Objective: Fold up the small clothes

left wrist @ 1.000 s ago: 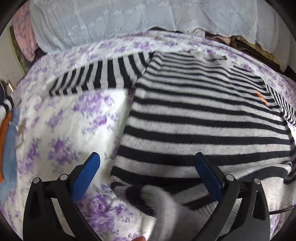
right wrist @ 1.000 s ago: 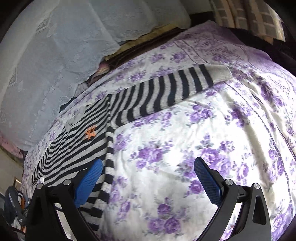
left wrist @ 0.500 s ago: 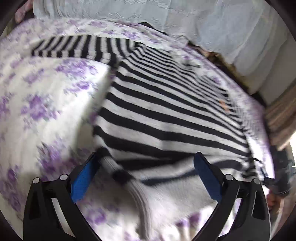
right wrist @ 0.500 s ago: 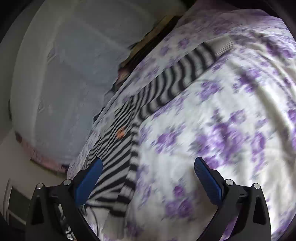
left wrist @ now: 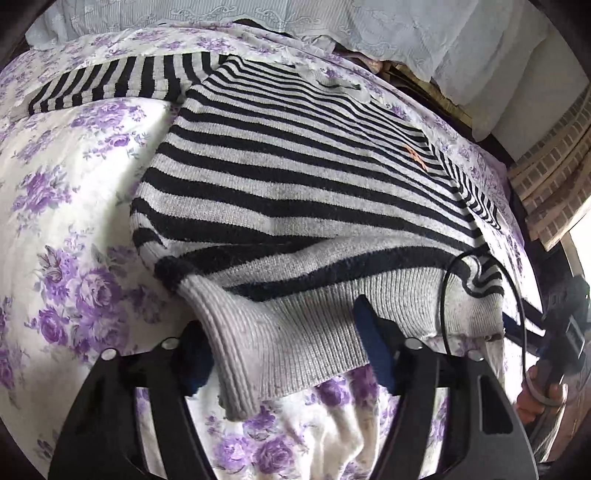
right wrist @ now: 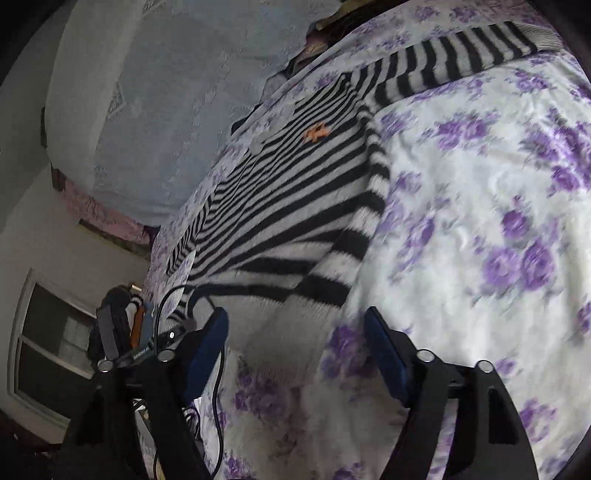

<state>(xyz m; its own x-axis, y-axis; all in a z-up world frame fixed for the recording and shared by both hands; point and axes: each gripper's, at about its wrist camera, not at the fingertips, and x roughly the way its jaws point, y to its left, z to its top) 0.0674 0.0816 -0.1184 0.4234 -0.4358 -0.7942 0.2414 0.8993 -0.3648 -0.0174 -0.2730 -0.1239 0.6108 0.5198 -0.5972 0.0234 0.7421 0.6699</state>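
A black-and-grey striped sweater (left wrist: pixel 295 173) lies flat on a purple-flowered bed sheet (left wrist: pixel 74 177), sleeves spread to both sides. Its grey ribbed hem (left wrist: pixel 280 343) is bunched and lifted between the fingers of my left gripper (left wrist: pixel 284 350), whose jaws are part-way closed around it. My right gripper (right wrist: pixel 295 350) is open at the sweater's (right wrist: pixel 295 192) other bottom corner, with the hem (right wrist: pixel 284 328) between its blue pads. The right gripper also shows at the right edge of the left wrist view (left wrist: pixel 561 325).
A pale blue lace cover (left wrist: pixel 406 26) lies along the far side of the bed. A window (right wrist: pixel 44 350) and a white wall are at the left in the right wrist view. A black cable (left wrist: pixel 480 295) loops over the hem.
Both grippers have moved down to the sweater's bottom hem. The left jaws have narrowed around the hem, which is now bunched and raised. The right jaws have narrowed a little.
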